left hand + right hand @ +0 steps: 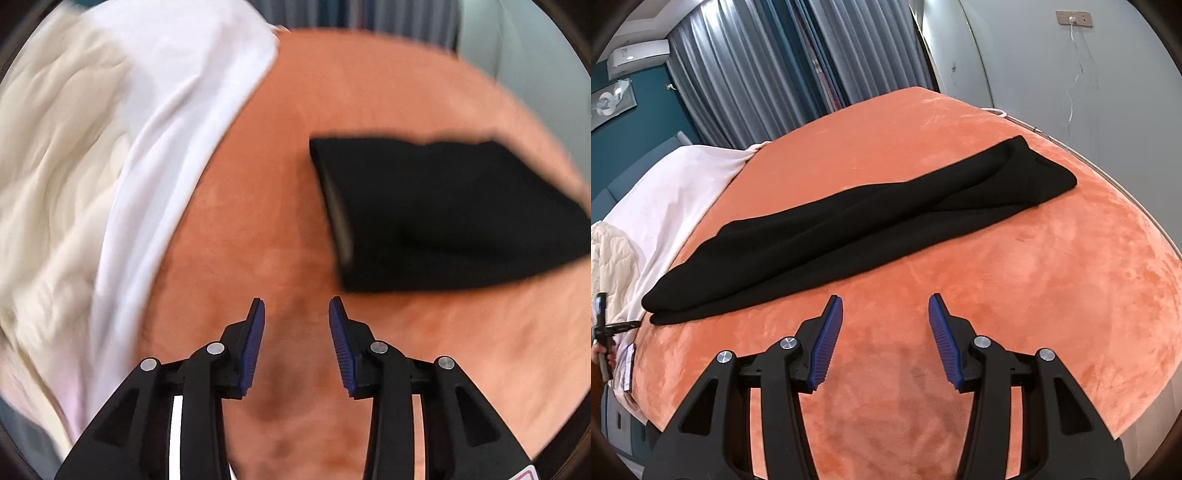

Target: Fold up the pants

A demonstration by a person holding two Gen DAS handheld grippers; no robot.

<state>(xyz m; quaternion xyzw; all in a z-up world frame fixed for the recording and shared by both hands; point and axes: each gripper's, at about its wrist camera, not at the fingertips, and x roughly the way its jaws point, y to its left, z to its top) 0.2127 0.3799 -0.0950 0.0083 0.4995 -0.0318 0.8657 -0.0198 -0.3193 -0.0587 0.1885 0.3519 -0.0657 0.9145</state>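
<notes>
Black pants (849, 225) lie folded lengthwise in a long strip across the orange bed cover (1034, 280), running from near left to far right. In the blurred left wrist view one end of the pants (450, 218) lies to the right of and beyond my left gripper (296, 314), which is open and empty above the cover (258, 184). My right gripper (885, 308) is open and empty, just in front of the pants' near edge. The left gripper also shows at the far left edge of the right wrist view (605, 328).
A white sheet (177, 122) and a cream quilt (55, 166) lie at the left side of the bed. Grey curtains (768, 66) hang behind, and a white wall (1071, 74) with a socket and cable stands at the right.
</notes>
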